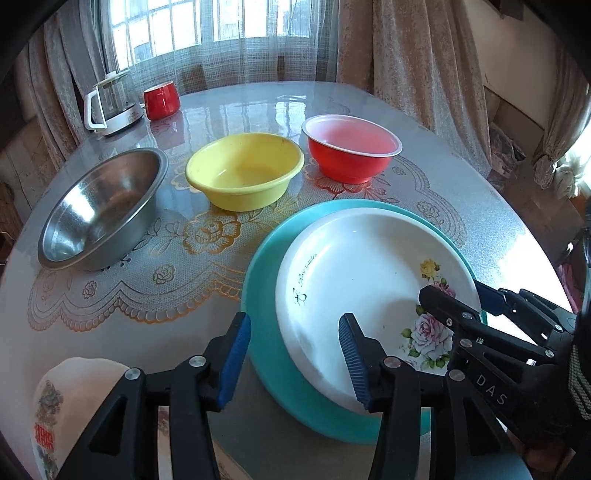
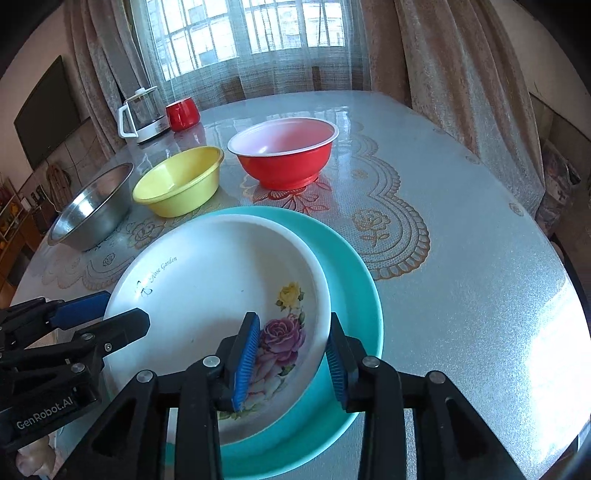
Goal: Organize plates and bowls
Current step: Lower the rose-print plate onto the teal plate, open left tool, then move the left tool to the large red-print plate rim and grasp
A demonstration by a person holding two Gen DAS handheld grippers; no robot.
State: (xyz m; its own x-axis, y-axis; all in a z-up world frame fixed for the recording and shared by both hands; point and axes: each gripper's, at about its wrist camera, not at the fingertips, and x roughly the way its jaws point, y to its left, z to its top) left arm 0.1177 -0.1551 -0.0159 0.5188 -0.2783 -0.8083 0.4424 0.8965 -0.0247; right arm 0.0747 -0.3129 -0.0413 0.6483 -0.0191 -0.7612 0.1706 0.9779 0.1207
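Glossy table (image 2: 461, 258) — three bowls (image 2: 284, 151), teal plate (image 2: 354, 266), kettle (image 2: 142, 114).

Bright window (image 2: 251, 33) backlight, table (image 2: 480, 277) glare, fisheye warp

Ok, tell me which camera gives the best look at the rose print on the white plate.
The right wrist view. The rose print sits near centre, with the yellow and purple blooms showing between the open right gripper fingers. In the left wrist view the print lies toward the right, partly covered by the right gripper's finger.

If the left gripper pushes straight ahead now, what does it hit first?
Probably the white plate: the left gripper already straddles its near rim, above the teal plate. Depth is uncertain.
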